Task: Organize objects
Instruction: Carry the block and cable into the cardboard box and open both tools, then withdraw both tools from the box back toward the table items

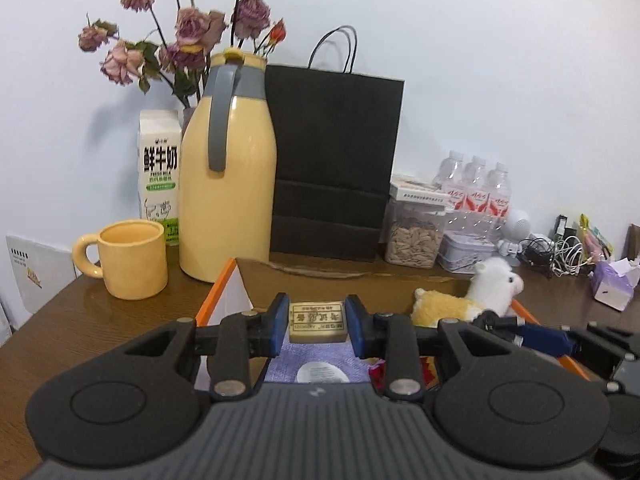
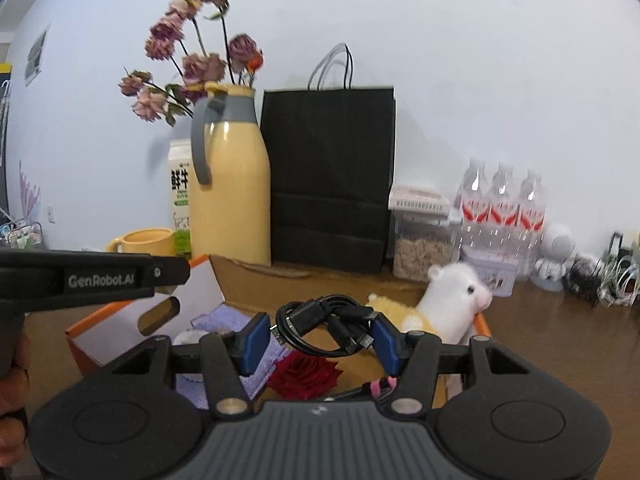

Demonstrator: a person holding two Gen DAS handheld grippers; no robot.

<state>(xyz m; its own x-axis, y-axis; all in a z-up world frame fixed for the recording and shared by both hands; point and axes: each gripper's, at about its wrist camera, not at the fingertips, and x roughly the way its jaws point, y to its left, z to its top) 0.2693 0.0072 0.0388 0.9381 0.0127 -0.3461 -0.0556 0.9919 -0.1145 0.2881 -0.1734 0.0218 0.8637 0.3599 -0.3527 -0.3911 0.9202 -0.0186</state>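
Left claw [image 1: 317,323]: pads clamped on a small tan eraser block [image 1: 317,322], held above the open cardboard box [image 1: 340,280]. Right claw [image 2: 322,334]: partly closed, gripping a coiled black cable bundle [image 2: 320,326], also over the box. In the box: purple cloth [image 1: 316,360], red rose [image 2: 306,374], plush alpaca [image 2: 452,300] at the right side. Behind it on the surface [image 1: 100,320]: yellow mug [image 1: 130,258], yellow thermos jug [image 1: 228,176], milk carton [image 1: 159,172], black paper bag [image 1: 334,160].
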